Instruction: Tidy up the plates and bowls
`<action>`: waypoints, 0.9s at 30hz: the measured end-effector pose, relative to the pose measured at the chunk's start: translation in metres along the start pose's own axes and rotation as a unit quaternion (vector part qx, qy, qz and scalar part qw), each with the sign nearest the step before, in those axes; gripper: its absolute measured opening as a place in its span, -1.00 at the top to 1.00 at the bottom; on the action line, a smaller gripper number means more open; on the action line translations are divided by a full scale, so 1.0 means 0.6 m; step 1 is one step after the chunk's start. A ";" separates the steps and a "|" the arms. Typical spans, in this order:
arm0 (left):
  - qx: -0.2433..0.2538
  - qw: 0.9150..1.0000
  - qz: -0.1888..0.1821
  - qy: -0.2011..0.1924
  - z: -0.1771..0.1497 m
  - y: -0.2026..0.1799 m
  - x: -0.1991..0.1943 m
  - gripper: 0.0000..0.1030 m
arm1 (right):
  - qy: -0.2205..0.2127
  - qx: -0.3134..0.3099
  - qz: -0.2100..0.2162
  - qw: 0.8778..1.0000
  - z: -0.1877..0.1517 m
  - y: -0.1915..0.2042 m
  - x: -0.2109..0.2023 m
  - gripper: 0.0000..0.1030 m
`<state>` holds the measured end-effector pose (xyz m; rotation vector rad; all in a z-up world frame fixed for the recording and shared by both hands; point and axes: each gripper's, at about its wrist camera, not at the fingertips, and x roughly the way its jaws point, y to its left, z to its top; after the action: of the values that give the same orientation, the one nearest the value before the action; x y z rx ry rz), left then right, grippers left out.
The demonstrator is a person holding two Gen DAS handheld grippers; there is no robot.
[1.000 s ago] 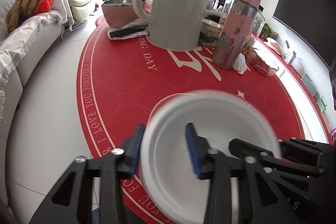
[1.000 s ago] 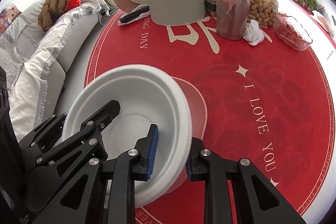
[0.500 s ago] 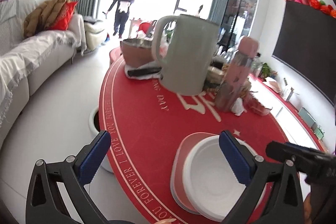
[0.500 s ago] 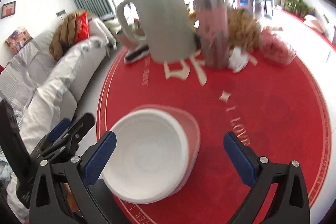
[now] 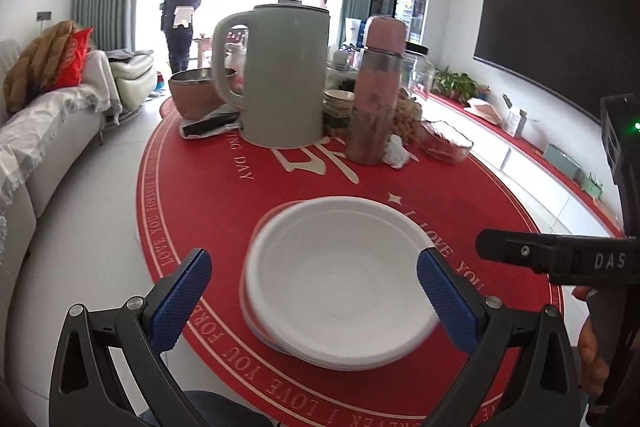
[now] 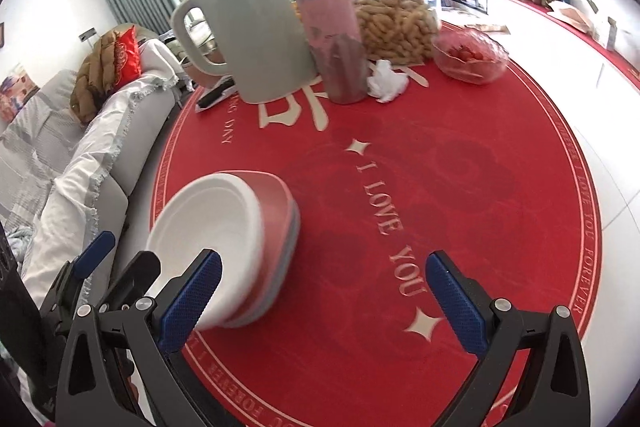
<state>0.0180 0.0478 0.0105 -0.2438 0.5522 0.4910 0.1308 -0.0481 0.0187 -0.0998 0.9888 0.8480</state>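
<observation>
A white bowl [image 5: 340,275] sits nested in a pink bowl [image 6: 278,219] near the front edge of the round red table [image 5: 192,187]. The white bowl also shows in the right wrist view [image 6: 208,227]. My left gripper [image 5: 316,295] is open and empty, its blue pads either side of the stack and above it. My right gripper [image 6: 324,299] is open and empty, to the right of the stack and clear of it.
At the back of the table stand a grey-green kettle [image 5: 280,75], a pink bottle [image 5: 376,87], a peanut jar [image 6: 396,15], a brown bowl [image 5: 192,93], stacked small dishes [image 5: 338,101], a glass dish [image 6: 468,55] and a crumpled tissue [image 6: 386,83]. A sofa [image 5: 40,131] is left.
Both grippers let go of the white bowl, opened wide and drew back and up. The white bowl now rests in the pink bowl.
</observation>
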 end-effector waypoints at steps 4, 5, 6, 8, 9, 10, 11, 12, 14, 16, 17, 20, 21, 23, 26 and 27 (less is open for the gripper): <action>0.011 1.000 -0.004 0.007 -0.003 -0.017 0.002 -0.99 | 0.002 0.016 -0.001 1.000 -0.005 -0.024 0.000 -1.00; 0.015 1.000 -0.004 0.007 -0.004 -0.021 0.001 -0.99 | 0.003 0.020 -0.001 1.000 -0.006 -0.028 0.000 -1.00; 0.017 1.000 -0.003 0.007 -0.005 -0.023 0.001 -0.99 | 0.005 0.024 0.000 1.000 -0.006 -0.033 0.000 -1.00; 0.019 1.000 -0.003 0.008 -0.006 -0.025 -0.001 -0.99 | 0.007 0.033 0.005 0.999 -0.007 -0.041 0.001 -1.00; 0.019 1.000 -0.004 0.009 -0.006 -0.026 -0.001 -0.99 | 0.007 0.034 0.006 0.999 -0.008 -0.043 0.001 -1.00; 0.019 1.000 -0.005 0.009 -0.006 -0.027 -0.001 -0.99 | 0.007 0.035 0.006 0.999 -0.009 -0.044 0.000 -1.00; 0.019 1.000 -0.005 0.010 -0.006 -0.028 -0.001 -0.99 | 0.007 0.034 0.006 0.999 -0.009 -0.045 0.000 -1.00; 0.019 1.000 -0.004 0.010 -0.006 -0.029 -0.001 -0.99 | 0.007 0.034 0.006 0.999 -0.010 -0.045 -0.001 -1.00; 0.022 1.000 -0.004 0.012 -0.006 -0.031 -0.001 -0.99 | 0.007 0.034 0.008 0.999 -0.010 -0.045 -0.001 -1.00; 0.025 1.000 -0.005 0.014 -0.008 -0.035 -0.001 -0.99 | 0.007 0.035 0.007 0.999 -0.010 -0.045 -0.001 -1.00; 0.026 1.000 -0.005 0.015 -0.008 -0.036 0.000 -0.99 | 0.007 0.034 0.006 0.999 -0.011 -0.046 -0.001 -1.00; 0.028 0.999 -0.007 0.018 -0.011 -0.040 0.001 -0.99 | 0.010 0.035 0.007 0.999 -0.013 -0.046 0.000 -1.00; 0.029 0.999 -0.007 0.019 -0.012 -0.041 0.001 -0.99 | 0.011 0.035 0.007 0.999 -0.014 -0.047 0.000 -1.00; 0.031 0.999 -0.007 0.020 -0.012 -0.044 0.002 -0.99 | 0.012 0.034 0.008 0.999 -0.017 -0.049 0.000 -1.00; 0.036 0.999 -0.007 0.022 -0.014 -0.049 0.002 -0.99 | 0.013 0.037 0.009 0.999 -0.019 -0.052 0.001 -1.00; 0.038 0.999 -0.007 0.022 -0.014 -0.050 0.002 -0.99 | 0.013 0.038 0.009 0.999 -0.020 -0.053 0.001 -1.00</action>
<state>0.0304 0.0193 0.0056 -0.1867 0.6096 0.4516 0.1442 -0.0748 0.0021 -0.0378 1.0467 0.8275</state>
